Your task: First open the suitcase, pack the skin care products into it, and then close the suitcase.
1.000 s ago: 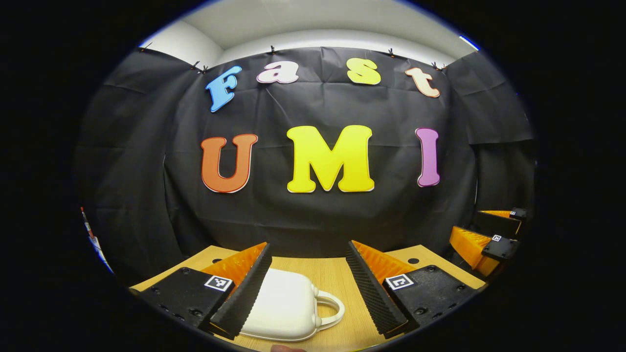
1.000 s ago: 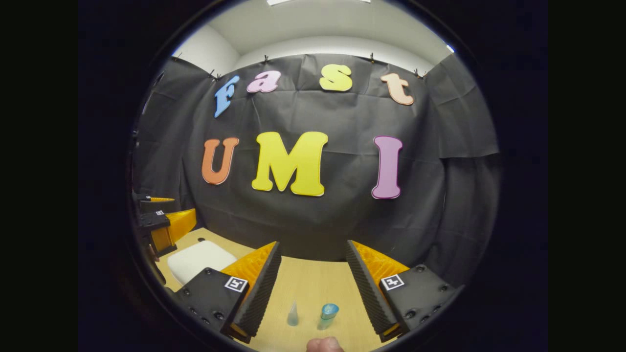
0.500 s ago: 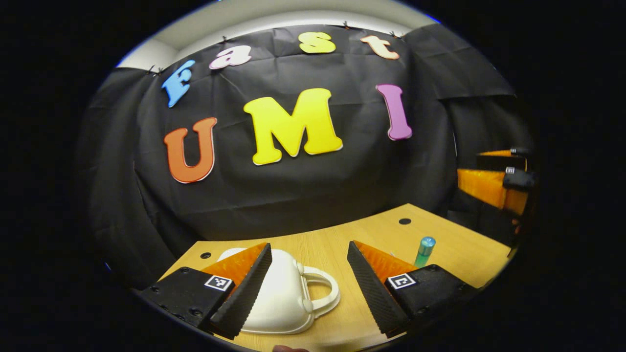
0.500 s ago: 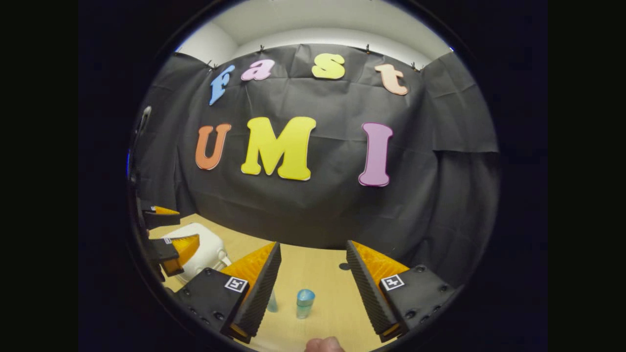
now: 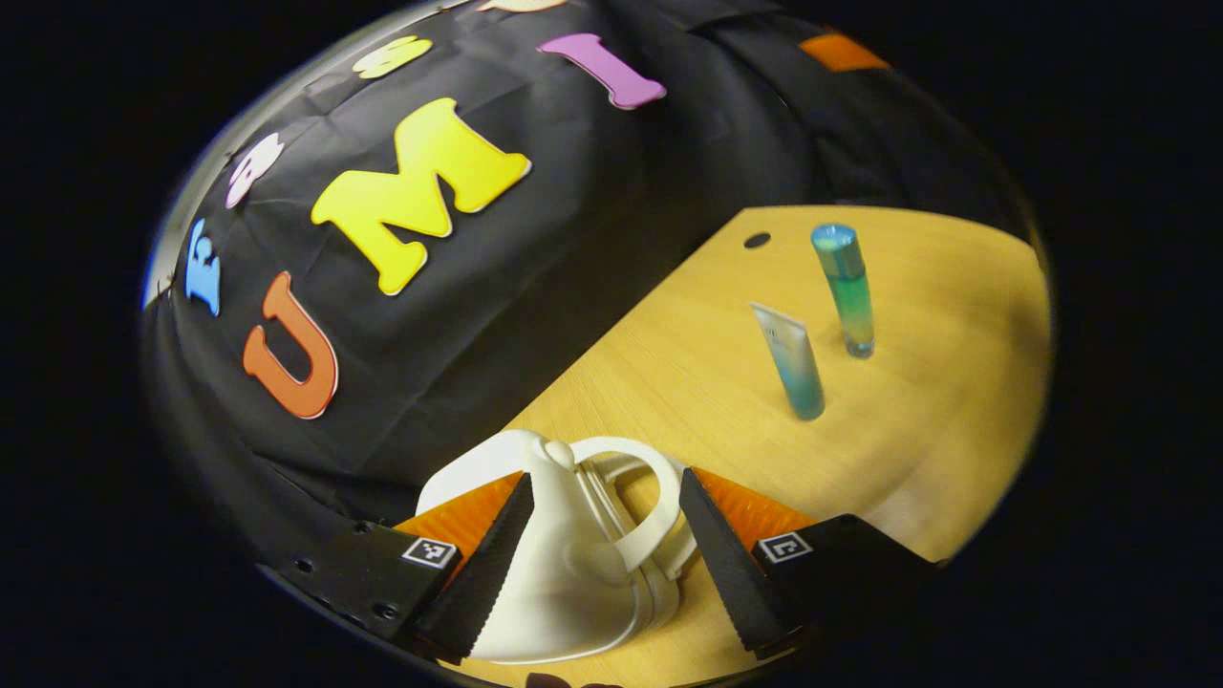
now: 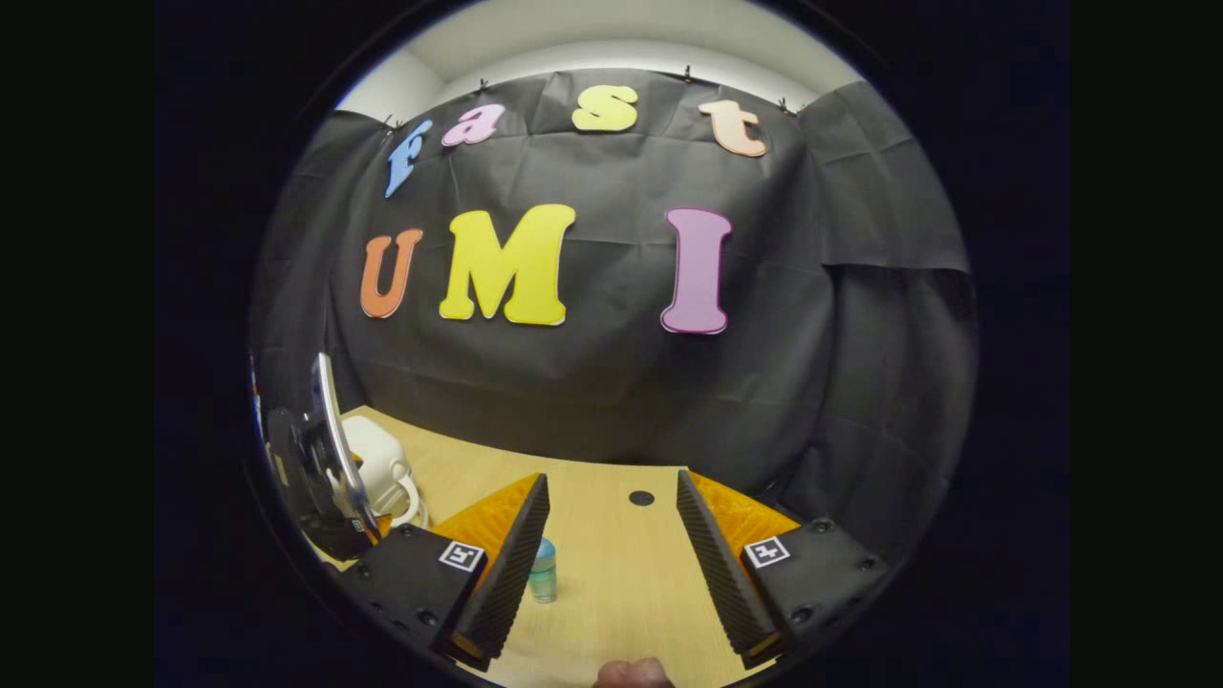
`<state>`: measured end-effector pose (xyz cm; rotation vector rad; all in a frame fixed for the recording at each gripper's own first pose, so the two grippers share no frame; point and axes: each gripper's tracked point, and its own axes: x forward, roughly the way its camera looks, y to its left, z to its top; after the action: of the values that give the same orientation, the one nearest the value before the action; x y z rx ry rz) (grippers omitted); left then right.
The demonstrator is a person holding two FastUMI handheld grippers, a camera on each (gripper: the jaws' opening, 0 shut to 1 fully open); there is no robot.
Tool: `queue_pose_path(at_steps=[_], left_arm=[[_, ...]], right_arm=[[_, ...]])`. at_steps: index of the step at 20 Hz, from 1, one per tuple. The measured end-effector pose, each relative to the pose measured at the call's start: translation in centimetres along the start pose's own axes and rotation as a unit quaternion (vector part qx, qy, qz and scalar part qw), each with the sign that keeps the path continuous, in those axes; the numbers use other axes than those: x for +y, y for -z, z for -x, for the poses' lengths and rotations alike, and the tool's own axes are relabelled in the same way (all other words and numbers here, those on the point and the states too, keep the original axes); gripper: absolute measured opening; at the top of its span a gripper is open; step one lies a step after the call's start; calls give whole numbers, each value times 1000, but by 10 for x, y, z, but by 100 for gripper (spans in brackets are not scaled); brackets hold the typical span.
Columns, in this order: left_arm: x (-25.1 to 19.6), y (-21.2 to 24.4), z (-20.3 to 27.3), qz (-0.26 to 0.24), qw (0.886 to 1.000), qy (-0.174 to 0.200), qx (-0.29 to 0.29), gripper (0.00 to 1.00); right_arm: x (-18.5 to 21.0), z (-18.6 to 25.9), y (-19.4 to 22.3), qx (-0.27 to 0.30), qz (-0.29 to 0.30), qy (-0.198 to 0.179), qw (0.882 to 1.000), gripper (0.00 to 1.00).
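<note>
Left gripper view is tilted, and at its bottom edge the left gripper [image 5: 602, 559] is seen with its fingers spread wide, one on either side of the white suitcase [image 5: 559, 583]. The near finger tips lie close to the case, but contact cannot be made out, so nothing is counted as gripped. The suitcase is shut, lying on the wooden table [image 5: 688, 382], and its looped white handle [image 5: 650, 497] is turned toward the space between the fingers. Farther out on the table, two skin care products are stood upright and well apart from the case: a squeeze tube [image 5: 791, 361] with a blue-green lower part, and just beside it a taller blue-green bottle [image 5: 845, 287] with a blue cap. A small dark hole [image 5: 757, 240] is seen in the tabletop beyond them. In the right gripper view, the right gripper [image 6: 611, 573] is held above the table with its fingers wide apart and nothing between them. A blue-capped bottle [image 6: 543, 569] is partly hidden behind its left-hand finger. At the left edge of that view, the suitcase is seen past the body of the other gripper [image 6: 320, 478], and a fingertip [image 6: 631, 674] of the person is visible at the bottom.
</note>
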<state>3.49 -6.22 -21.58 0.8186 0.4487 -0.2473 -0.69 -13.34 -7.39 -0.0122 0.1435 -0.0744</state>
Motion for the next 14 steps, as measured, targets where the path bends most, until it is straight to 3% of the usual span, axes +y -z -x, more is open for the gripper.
queue_pose_path(at_steps=[9,12,14], left_arm=[[-27,31,-30,-107,990,9,96,95],[-28,42,-40,-110,986,18,121,66],[-24,48,-45,-102,986,17,133,55]], right_arm=[[-51,8,8,5,-13,44,999,80],[-46,21,11,11,-12,60,998,80],[-41,31,13,11,-12,69,997,80]])
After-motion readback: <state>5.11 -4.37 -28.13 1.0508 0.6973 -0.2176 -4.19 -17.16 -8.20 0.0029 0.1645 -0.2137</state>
